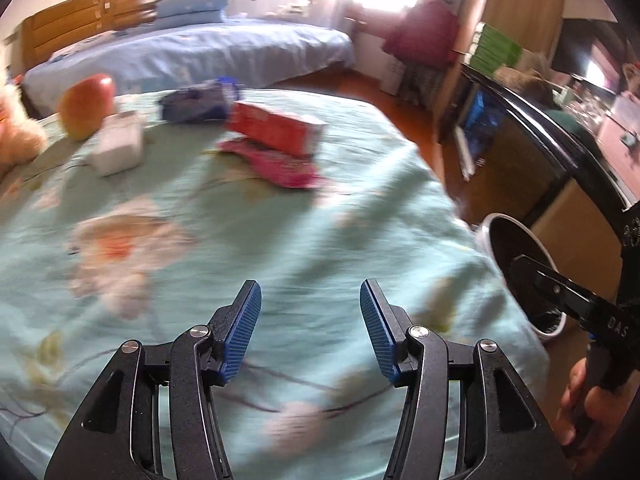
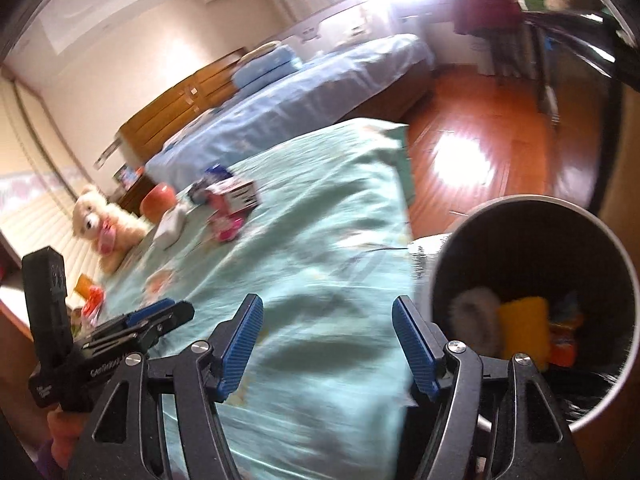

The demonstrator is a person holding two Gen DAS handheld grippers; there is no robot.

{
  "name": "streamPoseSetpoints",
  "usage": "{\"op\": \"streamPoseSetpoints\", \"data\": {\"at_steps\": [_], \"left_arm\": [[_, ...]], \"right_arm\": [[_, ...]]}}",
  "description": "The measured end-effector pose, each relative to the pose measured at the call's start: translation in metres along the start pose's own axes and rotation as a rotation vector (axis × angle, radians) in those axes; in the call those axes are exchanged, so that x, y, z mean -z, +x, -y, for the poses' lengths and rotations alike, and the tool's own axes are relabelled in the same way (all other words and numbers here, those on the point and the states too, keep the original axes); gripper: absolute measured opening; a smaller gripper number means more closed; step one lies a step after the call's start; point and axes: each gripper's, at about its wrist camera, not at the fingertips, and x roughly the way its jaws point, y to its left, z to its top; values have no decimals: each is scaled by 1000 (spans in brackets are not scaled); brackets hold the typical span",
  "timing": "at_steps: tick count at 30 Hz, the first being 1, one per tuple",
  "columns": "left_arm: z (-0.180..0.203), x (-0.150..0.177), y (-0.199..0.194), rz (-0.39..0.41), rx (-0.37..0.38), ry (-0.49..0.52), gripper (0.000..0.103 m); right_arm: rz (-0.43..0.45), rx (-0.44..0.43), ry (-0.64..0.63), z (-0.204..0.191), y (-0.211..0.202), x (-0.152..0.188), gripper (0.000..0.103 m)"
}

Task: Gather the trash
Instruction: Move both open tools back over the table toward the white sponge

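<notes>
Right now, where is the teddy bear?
In the right wrist view, the teddy sits at the bed's far left edge, beside the apple.

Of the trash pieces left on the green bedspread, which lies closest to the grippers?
The flat pink wrapper. It lies in front of the red box, on the grippers' side; the white box and dark blue packet sit farther back, by the apple.

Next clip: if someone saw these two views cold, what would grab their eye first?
Probably the red box lying on a pink wrapper in the middle of the mint-green bedspread, with a red-and-yellow apple further left. Next, the dark-lined trash bin beside the bed's edge, already holding yellow and orange items. Both the left tool and the right tool are open and empty.
</notes>
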Motion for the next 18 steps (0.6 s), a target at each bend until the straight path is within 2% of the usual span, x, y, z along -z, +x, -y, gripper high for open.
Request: {"op": "streamPoseSetpoints", "data": {"at_steps": [10, 18], "left_arm": [[-76, -2, -5, 8, -107, -123, 53], [-109, -17, 1, 11, -142, -162, 55]], "right_arm": [[-80, -66, -109, -57, 50, -11, 69], [-128, -94, -169, -84, 83, -20, 69]]}}
